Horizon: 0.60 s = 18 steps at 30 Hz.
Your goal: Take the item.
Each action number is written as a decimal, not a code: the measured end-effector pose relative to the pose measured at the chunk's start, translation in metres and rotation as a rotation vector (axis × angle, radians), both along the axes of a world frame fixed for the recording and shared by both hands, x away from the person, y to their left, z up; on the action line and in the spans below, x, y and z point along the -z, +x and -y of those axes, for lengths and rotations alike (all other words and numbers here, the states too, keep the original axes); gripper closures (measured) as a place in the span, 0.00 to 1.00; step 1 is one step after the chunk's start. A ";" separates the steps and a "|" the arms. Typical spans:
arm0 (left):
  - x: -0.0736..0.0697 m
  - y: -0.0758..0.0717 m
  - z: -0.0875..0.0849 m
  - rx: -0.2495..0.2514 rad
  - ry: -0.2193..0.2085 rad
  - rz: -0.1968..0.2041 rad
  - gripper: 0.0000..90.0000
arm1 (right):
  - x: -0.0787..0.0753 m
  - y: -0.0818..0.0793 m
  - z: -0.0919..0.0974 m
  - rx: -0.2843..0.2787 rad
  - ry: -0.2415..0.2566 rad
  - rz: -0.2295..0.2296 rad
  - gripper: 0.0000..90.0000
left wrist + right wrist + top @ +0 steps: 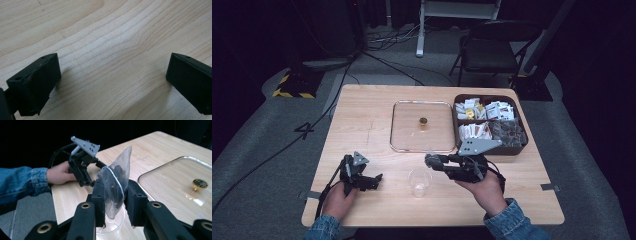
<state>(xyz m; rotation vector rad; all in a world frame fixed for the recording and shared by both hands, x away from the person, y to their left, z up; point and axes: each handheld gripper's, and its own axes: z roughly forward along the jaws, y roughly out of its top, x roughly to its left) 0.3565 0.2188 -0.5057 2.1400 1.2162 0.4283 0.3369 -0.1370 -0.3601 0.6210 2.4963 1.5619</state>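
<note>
The right gripper (113,202) has its fingers (99,195) closed on a small clear sachet (115,182) with dark contents, and in the right gripper view it holds this sachet just above the clear plastic cup (111,226) at the bottom centre of the frame. In the high view the cup (419,182) stands on the wooden surface (367,125) in the lower middle, between the two hands, and it looks empty. So the picking seems done: the sachet is out of the dark box of packets (490,124) at the upper right. I judge that bringing it into the cup, or opening it there, is what is left. The left gripper (358,175) rests at the lower left, well apart from the cup; its fingers (37,82) stand wide open over bare wood. The glass lid (422,125) with a gold knob lies in the centre, untouched.
</note>
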 end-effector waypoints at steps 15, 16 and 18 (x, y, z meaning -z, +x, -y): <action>0.000 0.000 0.000 0.000 0.000 0.000 0.00 | 0.037 0.000 -0.024 -0.025 -0.102 -0.040 0.79; 0.000 0.000 0.000 0.000 0.000 0.000 0.00 | 0.037 0.000 -0.024 -0.025 -0.102 -0.040 0.79; 0.000 0.000 0.000 0.000 0.000 0.000 0.00 | 0.042 0.000 -0.026 -0.025 -0.128 -0.043 0.79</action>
